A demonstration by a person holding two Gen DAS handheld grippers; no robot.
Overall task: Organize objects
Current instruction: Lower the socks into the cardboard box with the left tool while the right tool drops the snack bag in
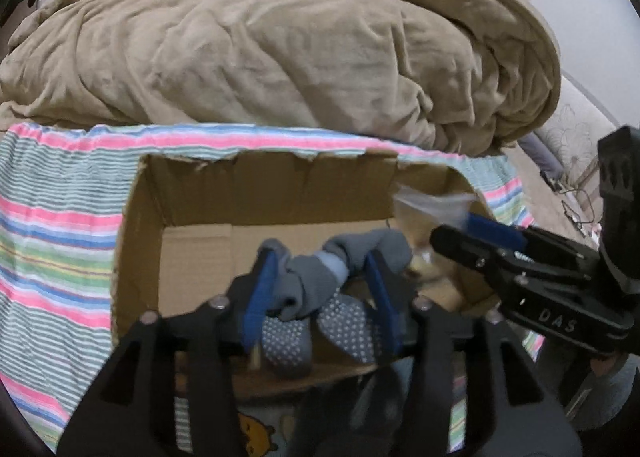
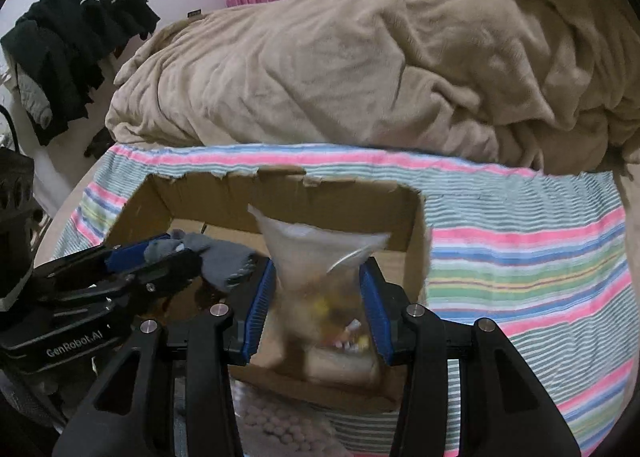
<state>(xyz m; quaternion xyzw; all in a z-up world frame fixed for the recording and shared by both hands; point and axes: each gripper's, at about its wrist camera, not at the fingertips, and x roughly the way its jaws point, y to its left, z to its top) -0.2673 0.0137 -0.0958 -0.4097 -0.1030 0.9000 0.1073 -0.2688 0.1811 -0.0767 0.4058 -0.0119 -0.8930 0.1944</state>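
Observation:
An open cardboard box (image 1: 280, 193) (image 2: 224, 197) stands on a striped cloth. My left gripper (image 1: 320, 257) (image 2: 160, 257) hangs over the box's near left part. A bundle of grey socks with white grip dots (image 1: 312, 289) (image 2: 224, 257) lies loosely between its blue pads, which stand apart from it. My right gripper (image 2: 319, 265) (image 1: 456, 227) is over the box's right side. It is shut on a clear plastic bag (image 2: 320, 289) (image 1: 424, 201) that holds small coloured items and hangs down into the box.
The striped cloth (image 1: 52, 225) (image 2: 520, 257) covers the bed around the box. Behind it a large beige blanket (image 1: 280, 49) is heaped. Dark clothes (image 2: 80, 37) hang at the far left. A clear bag of small pale balls (image 2: 276, 429) lies in front of the box.

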